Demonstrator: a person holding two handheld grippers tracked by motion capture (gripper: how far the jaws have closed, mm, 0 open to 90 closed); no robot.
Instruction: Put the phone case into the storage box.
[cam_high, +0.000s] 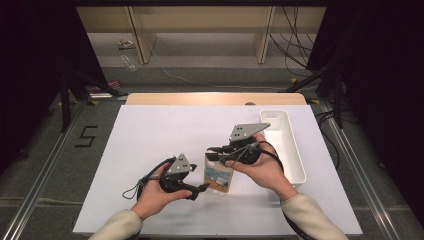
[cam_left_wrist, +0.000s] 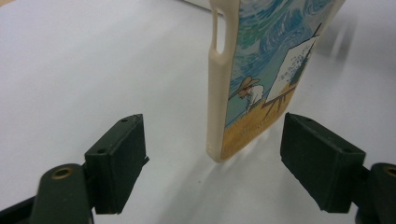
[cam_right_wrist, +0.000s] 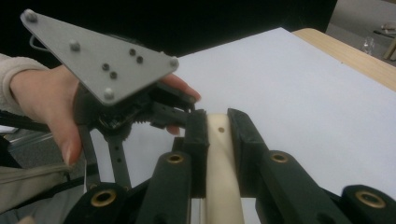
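From the high view, my left gripper (cam_high: 202, 188) sat low on the white bench (cam_high: 150, 145), its tip just beside the lower left edge of the phone case (cam_high: 218, 176). The case stood on edge near the middle of the bench, its painted face toward me. My right gripper (cam_high: 216, 150) came in from the right and met the case at its top edge. A white tray (cam_high: 295, 165) lay just to the right of my right hand (cam_high: 265, 167), along the right side of the bench. My left hand (cam_high: 155, 192) rested near the front edge.

In the left gripper view, my jaws stood apart, one pad at each side, and neither pad touched the case (cam_left_wrist: 261, 84). The case's lower corner hung between them, just ahead of the pads and tilted a little, with its cream rim turned to the left pad. Its face showed swirling blue sky, a figure in a straw hat and an easel over yellow ground. A slot opened in the cream rim near the top.

In the right gripper view, my jaws were clamped on the cream edge of the case (cam_right_wrist: 222, 163), a pad pressed flat on each side of it. Beyond them my left gripper (cam_right_wrist: 194, 105) showed with its grey plate on top, my left hand (cam_right_wrist: 51, 102) wrapped around it, close above the white bench (cam_right_wrist: 289, 102).
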